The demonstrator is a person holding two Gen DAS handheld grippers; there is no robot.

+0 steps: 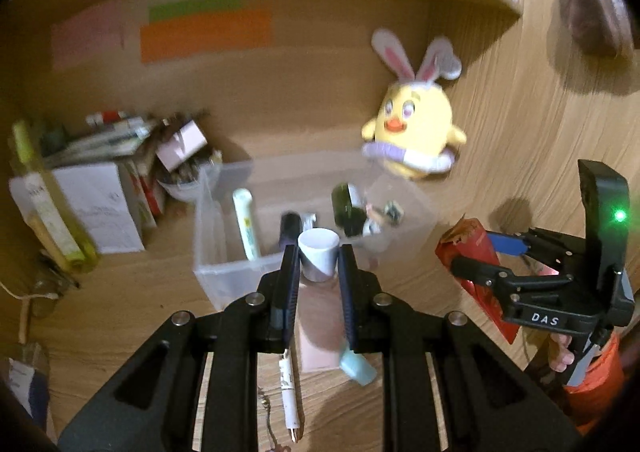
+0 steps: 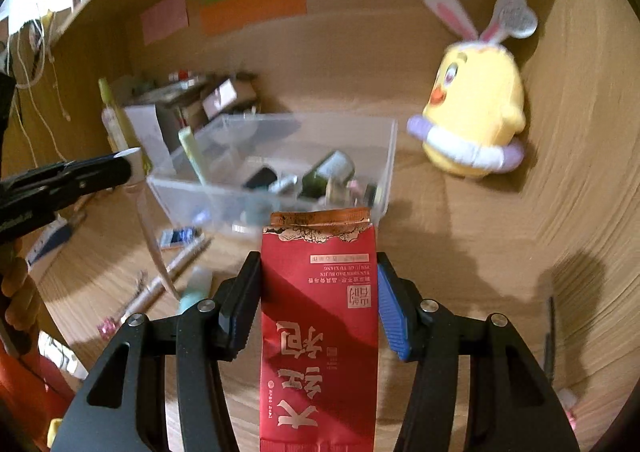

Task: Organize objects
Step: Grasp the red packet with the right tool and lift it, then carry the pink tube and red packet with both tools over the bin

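A red packet [image 2: 319, 328] printed with gold characters is clamped between the narrowly parted jaws of the right gripper [image 2: 318, 302]; its torn coppery top edge projects just past the fingertips, and in the left wrist view the same packet [image 1: 472, 252] is seen gripped at its side. A small white cup [image 1: 318, 254] with a grey lower corner is held upright between the fingertips of the left gripper [image 1: 319, 260], the jaws closed to the cup's width. Below the left jaws, on the wooden desk [image 1: 132, 292], a white pen [image 1: 290, 396], a pale blue object [image 1: 357, 368] and a pink sheet [image 1: 318, 328] are recorded. Just ahead of both pairs of jaws a clear plastic bin [image 2: 276, 162] is seen; it contains a pale tube [image 1: 247, 228] leaning on its left wall, a dark green container [image 2: 326, 174] and several small items too blurred to identify. Beyond the bin and to the right of the jaws, a yellow chick plush [image 2: 476, 104] with bunny ears is propped against the wooden back panel. To the far left, a stack of books and boxes [image 1: 100, 188] is noted. On the back panel, pink, green and orange paper notes [image 2: 252, 6] are fixed.
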